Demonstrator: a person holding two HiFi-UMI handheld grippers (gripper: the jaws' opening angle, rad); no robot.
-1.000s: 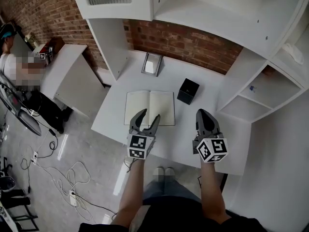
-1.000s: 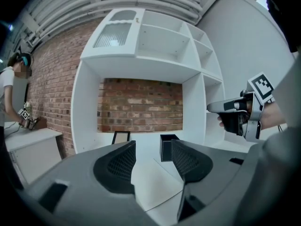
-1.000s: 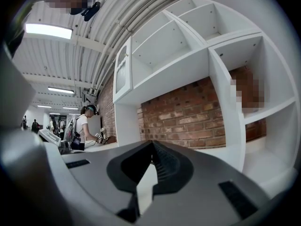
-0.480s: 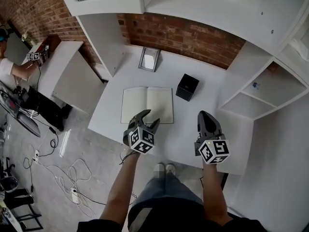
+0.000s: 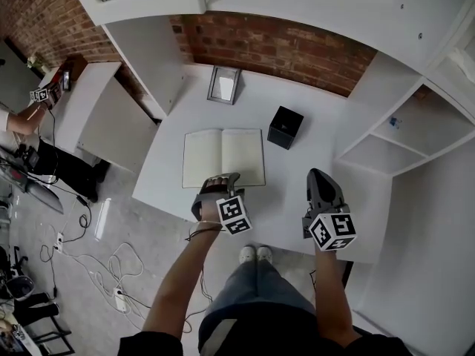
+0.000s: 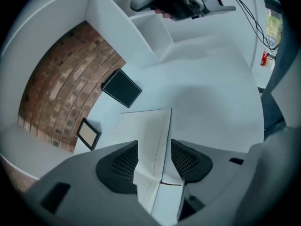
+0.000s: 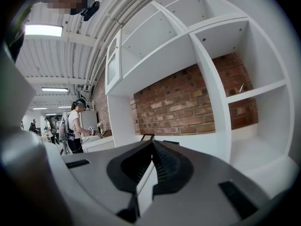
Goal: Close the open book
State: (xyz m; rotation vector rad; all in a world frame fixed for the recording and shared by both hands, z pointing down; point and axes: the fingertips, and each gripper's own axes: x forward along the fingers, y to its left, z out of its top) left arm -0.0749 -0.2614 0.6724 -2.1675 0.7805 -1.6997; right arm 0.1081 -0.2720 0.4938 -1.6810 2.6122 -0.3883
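Since a second ago the left gripper (image 5: pixel 221 180) has rolled onto its side and crept up to the near edge of the book (image 5: pixel 223 156), its marker cube swinging to the right, while the right gripper (image 5: pixel 318 176) has barely shifted. An open book lies flat in the middle of a white table (image 5: pixel 312 162), both pale pages showing. In the left gripper view, the left gripper (image 6: pixel 154 160) has its jaws apart with the near edge of the book (image 6: pixel 153 145) between them, the centre fold running up between the two ribbed pads; the jaws are not pressed onto the pages. The right gripper (image 7: pixel 151 145) has its jaws closed together with nothing between them, and it hovers over bare table to the right of the book, well apart from it. Beyond the book's far right corner stands a small black box (image 5: pixel 286 127). Farther back, near a brick wall (image 5: pixel 297 47), a small picture frame (image 5: pixel 224 84) leans upright. White shelves (image 5: pixel 386 136) rise on the right.
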